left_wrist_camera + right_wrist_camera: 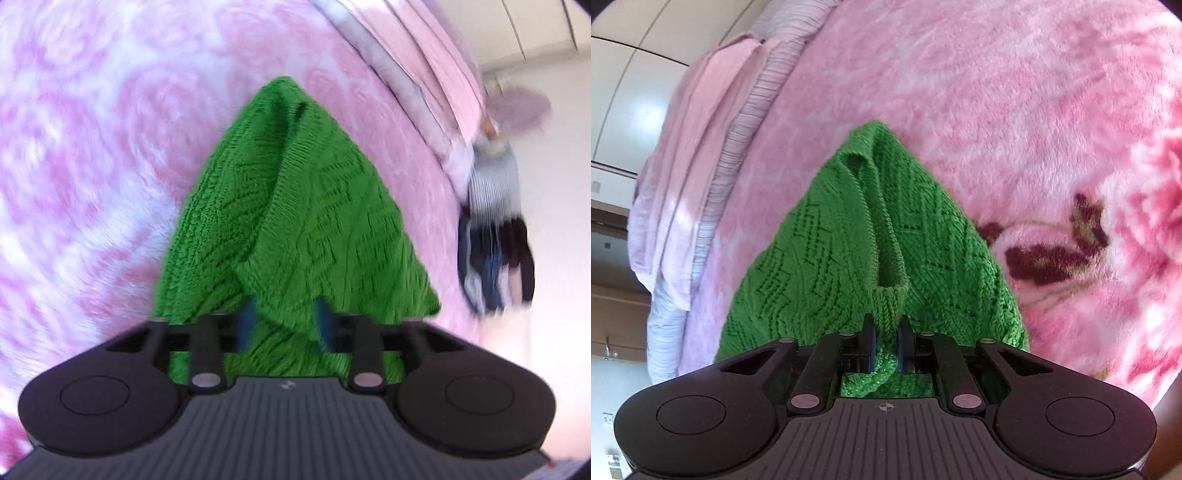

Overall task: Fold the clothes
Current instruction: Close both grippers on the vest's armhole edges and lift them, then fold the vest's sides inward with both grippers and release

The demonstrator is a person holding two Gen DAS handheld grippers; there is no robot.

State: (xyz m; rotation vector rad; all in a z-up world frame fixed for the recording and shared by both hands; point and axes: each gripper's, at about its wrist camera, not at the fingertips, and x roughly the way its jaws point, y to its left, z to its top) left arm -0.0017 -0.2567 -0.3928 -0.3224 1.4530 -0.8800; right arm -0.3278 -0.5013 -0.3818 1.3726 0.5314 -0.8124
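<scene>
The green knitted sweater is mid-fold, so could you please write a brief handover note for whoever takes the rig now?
Right tool: shut on the ribbed edge of the green knitted sweater.
Left tool: parted, with sweater fabric between its pads; a firm grip cannot be confirmed.
The sweater hangs bunched over the pink floral fleece blanket.
Done: garment picked up.
Left: lay it flat, fold it.

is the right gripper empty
No, the right gripper is pinched shut on a ribbed edge of the green knit sweater.
</scene>
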